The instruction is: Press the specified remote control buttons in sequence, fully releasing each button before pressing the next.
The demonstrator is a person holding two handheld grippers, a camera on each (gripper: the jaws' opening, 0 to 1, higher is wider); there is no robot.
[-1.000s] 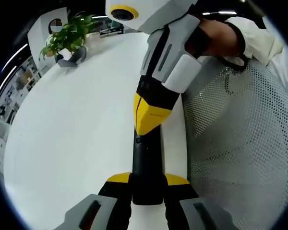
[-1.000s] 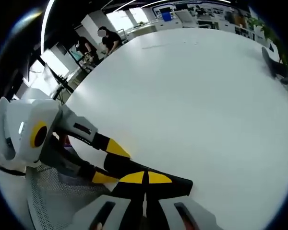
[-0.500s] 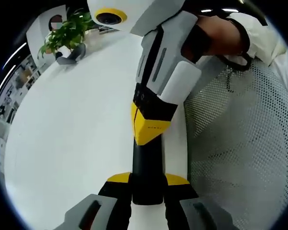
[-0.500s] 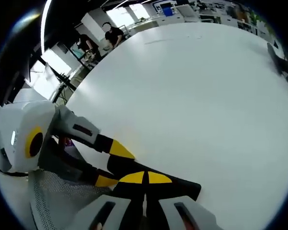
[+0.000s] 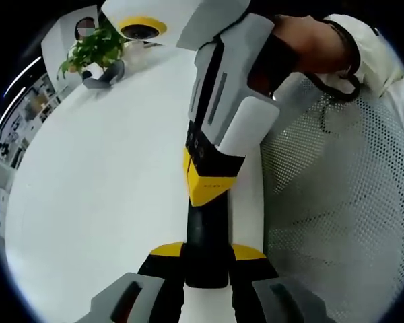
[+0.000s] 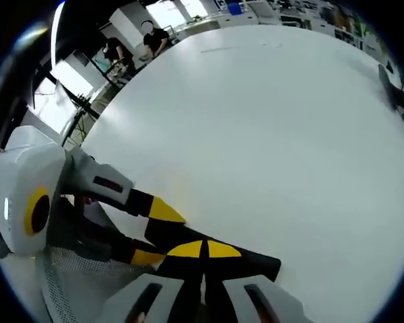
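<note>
Remote control (image 5: pixel 206 235) lies at the table (image 5: pixel 94 202) edge, clamped by the left gripper (image 5: pixel 206 259), while the closed right gripper (image 6: pixel 203 259) touches it; press count cannot be told.

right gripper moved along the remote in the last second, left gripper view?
Yes. The right gripper has slid down the remote toward the left gripper, covering more of the black body held in its jaws.
</note>
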